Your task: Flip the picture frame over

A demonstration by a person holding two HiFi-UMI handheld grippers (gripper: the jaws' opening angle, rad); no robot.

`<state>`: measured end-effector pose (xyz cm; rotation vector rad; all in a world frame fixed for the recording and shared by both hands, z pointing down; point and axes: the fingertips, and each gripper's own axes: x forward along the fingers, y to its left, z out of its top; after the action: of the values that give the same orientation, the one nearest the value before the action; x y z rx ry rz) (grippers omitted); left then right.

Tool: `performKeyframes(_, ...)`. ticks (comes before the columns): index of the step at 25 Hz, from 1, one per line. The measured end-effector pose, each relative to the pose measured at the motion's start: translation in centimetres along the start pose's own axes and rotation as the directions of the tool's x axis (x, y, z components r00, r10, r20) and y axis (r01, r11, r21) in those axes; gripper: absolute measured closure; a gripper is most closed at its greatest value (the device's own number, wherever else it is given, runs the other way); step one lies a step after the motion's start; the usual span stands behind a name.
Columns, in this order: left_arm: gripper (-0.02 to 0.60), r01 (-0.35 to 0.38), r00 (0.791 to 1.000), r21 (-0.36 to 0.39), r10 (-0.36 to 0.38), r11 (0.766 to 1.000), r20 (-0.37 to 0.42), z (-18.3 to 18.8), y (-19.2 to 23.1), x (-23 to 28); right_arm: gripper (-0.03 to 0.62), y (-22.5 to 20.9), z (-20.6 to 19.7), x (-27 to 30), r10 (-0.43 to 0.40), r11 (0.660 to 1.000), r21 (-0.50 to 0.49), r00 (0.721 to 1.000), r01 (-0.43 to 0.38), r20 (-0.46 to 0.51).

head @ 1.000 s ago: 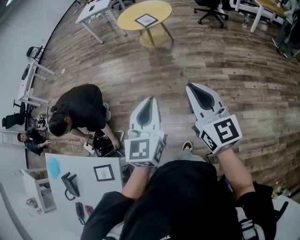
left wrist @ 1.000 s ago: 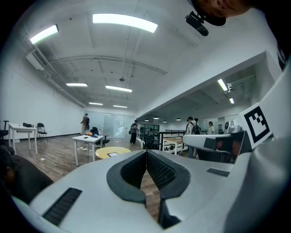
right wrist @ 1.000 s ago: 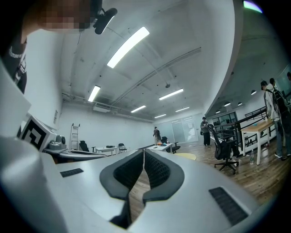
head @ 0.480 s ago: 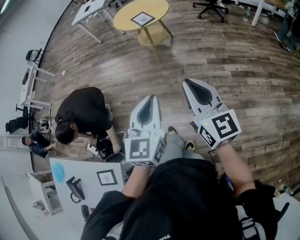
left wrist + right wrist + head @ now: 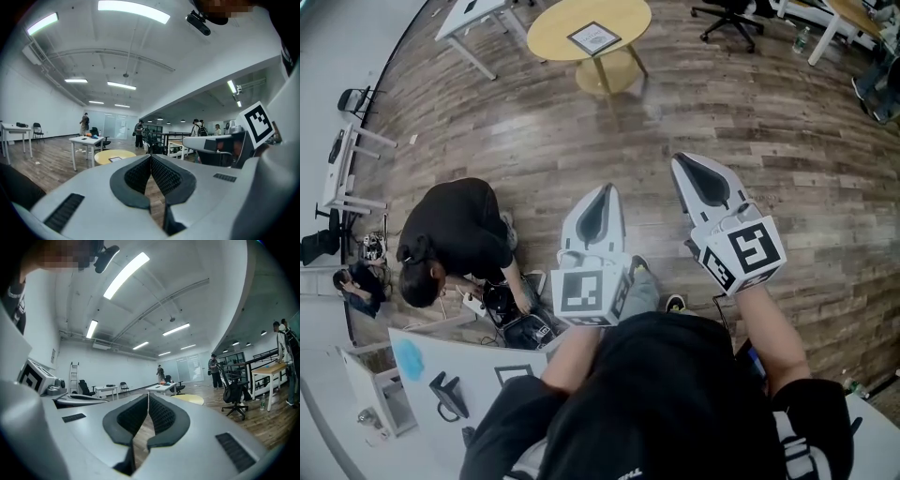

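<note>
Picture frame [image 5: 594,38] lies on round yellow table [image 5: 551,36], above wooden floor [image 5: 769,122].

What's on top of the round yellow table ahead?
A picture frame lies flat near the middle of the round yellow table; nothing else shows on it. Whatever is under the frame is covered, and which face is up is too small to tell.

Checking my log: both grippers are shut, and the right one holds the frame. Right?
Not quite. The right gripper is shut, as is the left gripper, but it holds nothing: the right gripper view shows its jaws closed on empty air. The frame lies on the yellow table, far ahead in the head view.
</note>
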<state>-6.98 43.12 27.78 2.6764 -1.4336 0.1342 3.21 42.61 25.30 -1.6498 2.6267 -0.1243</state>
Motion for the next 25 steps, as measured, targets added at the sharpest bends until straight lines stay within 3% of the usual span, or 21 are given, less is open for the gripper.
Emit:
performKeyframes(8,0.558,-0.015,1.000,-0.021,0.016,1.000,0.025,1.7,8.8,4.6,0.573,1.6,1.4,10.4,0.079,0.996,-0.038,0.997,-0.079,-0.010)
performKeyframes(14,0.558,-0.007,1.000,-0.036,0.008,0.999,0.024,2.0,13.1,7.0,0.572,1.1,1.5,15.1,0.068,0.997,-0.031,0.998,-0.069,-0.006)
performKeyframes(25,0.558,0.009,1.000,-0.050,-0.009,0.999,0.002,1.5,15.6,12.7,0.572,-3.5,0.5,20.1,0.029,1.000,0.000,0.999,-0.029,-0.030)
